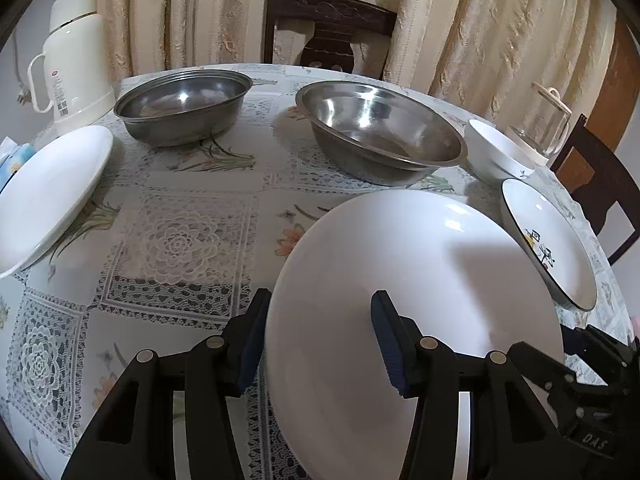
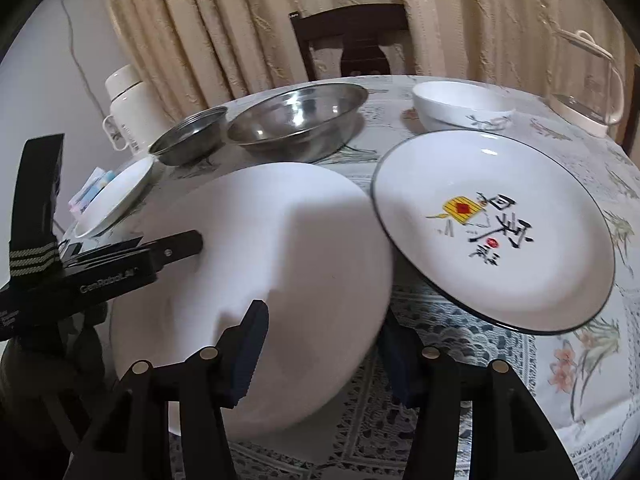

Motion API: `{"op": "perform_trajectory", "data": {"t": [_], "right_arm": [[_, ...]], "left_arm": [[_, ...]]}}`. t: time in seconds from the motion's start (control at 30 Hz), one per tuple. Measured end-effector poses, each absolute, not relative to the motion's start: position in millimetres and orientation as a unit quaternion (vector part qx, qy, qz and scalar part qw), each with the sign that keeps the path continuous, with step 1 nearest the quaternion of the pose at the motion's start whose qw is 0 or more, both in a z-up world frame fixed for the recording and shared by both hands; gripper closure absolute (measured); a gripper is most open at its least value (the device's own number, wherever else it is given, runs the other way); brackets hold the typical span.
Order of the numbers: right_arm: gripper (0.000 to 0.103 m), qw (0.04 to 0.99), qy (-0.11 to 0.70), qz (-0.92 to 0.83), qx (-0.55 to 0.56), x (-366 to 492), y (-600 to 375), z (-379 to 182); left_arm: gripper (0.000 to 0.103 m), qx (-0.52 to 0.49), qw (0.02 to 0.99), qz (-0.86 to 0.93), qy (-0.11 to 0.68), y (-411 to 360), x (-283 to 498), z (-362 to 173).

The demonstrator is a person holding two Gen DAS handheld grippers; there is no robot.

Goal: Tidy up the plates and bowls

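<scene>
Lace-patterned floral tablecloth (image 1: 176, 216) covers a round table, cream curtains behind, one dark wooden chair (image 1: 332, 28) at the far side. Left wrist view: left gripper (image 1: 320, 340) fingers straddle the rim of a large plain white plate (image 1: 420, 280), one pad outside, one over its inner face; contact unclear, plate looks tilted. Count: two steel bowls (image 1: 182, 102) (image 1: 380, 128), one white bowl (image 1: 496, 148), a second plain white plate (image 1: 48, 192) at left, one printed plate (image 1: 552, 248) at right, one cream thermos (image 1: 72, 56), one glass kettle (image 1: 548, 128). Right gripper (image 1: 580, 380) at lower right, "DAS" readable.

Right wrist view: right gripper (image 2: 320, 352) straddles the same plate's (image 2: 280, 260) near edge, right finger under it; grip can't be confirmed. Printed plate (image 2: 492, 228) just beside, dark rim, black calligraphy, yellow and red marks. Left gripper body (image 2: 120, 268) reads "GenRobot.AI".
</scene>
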State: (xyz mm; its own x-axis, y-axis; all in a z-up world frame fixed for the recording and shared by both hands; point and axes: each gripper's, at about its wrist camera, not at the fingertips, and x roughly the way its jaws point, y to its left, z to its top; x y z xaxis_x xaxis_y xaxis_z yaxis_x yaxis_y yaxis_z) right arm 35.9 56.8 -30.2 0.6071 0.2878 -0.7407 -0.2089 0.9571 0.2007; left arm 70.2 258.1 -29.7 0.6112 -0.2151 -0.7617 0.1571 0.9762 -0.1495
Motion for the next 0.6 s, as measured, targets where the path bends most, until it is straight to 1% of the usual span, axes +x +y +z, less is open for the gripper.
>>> {"op": "perform_trajectory", "data": {"t": [0.37,0.6], "right_arm": [[0.046,0.897,0.416,0.142,0.039,34.0,59.6,-28.1],[0.046,0.904,0.399,0.152,-0.010,25.6,75.9,-22.3]], "left_arm": [[0.051,-0.048,0.898,-0.107,0.424,260.0,63.7,-29.1],[0.051,-0.064,0.899,-0.090,0.424,273.7,47.7,-26.9]]}}
